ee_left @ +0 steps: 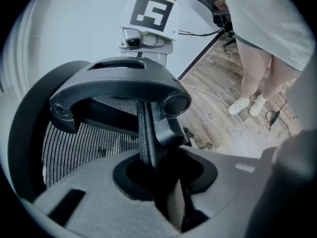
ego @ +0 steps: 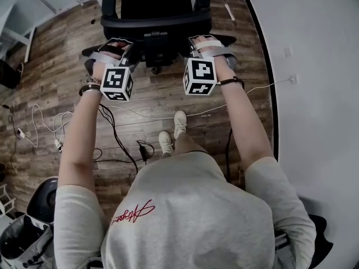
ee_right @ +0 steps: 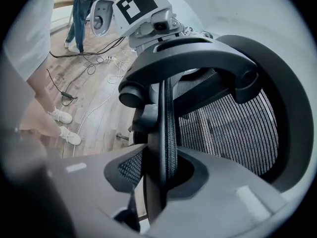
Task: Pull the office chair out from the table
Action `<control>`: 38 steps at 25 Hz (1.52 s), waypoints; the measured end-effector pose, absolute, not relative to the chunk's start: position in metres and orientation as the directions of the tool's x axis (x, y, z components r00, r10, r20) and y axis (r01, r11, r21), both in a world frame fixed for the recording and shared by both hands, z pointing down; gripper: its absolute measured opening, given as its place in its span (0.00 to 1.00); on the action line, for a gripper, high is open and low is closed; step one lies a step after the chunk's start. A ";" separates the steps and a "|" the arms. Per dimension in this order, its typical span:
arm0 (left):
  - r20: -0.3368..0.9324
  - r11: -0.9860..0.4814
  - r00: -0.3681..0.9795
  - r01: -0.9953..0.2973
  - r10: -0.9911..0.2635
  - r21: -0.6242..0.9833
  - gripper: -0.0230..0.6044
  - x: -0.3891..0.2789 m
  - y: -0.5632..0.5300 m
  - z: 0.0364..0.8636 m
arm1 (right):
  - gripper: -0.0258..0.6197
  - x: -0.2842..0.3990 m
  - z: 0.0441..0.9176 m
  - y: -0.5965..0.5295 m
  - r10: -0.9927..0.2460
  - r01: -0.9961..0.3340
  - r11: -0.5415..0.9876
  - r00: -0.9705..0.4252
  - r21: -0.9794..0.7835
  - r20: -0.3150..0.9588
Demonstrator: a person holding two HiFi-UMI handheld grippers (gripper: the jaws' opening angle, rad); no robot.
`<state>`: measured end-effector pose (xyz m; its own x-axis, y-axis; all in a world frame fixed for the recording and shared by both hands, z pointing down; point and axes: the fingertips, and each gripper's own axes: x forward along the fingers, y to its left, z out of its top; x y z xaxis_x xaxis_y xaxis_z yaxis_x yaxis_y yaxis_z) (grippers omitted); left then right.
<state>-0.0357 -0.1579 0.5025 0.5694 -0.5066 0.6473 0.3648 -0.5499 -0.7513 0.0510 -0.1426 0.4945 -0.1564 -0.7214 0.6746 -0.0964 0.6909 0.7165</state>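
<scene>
We have left gripper (ee_left: 154,170) and right gripper (ee_right: 161,168) clamped on the office chair (ego: 157,17) by its back edges, dead ahead, both equally near.

The black mesh office chair (ego: 157,15) at 12 o'clock has thin grey stripes. The wooden plank floor (ego: 56,83) is brown. The two marker cubes (ego: 118,83) are white with black squares. The grey cloth shirt (ego: 185,206) has red writing.
</scene>
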 end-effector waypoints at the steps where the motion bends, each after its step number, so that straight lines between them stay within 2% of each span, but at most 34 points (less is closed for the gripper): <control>1: 0.649 -0.552 0.569 0.365 -0.505 -0.750 0.21 -0.035 -0.156 0.503 | 0.20 0.051 0.495 -0.141 -0.720 -0.097 0.692 -0.156 0.715 0.676; 38: 0.642 -0.550 0.555 0.352 -0.529 -0.757 0.21 -0.031 -0.006 0.513 | 0.20 0.054 0.500 0.006 -0.738 -0.078 0.669 -0.189 0.739 0.648</control>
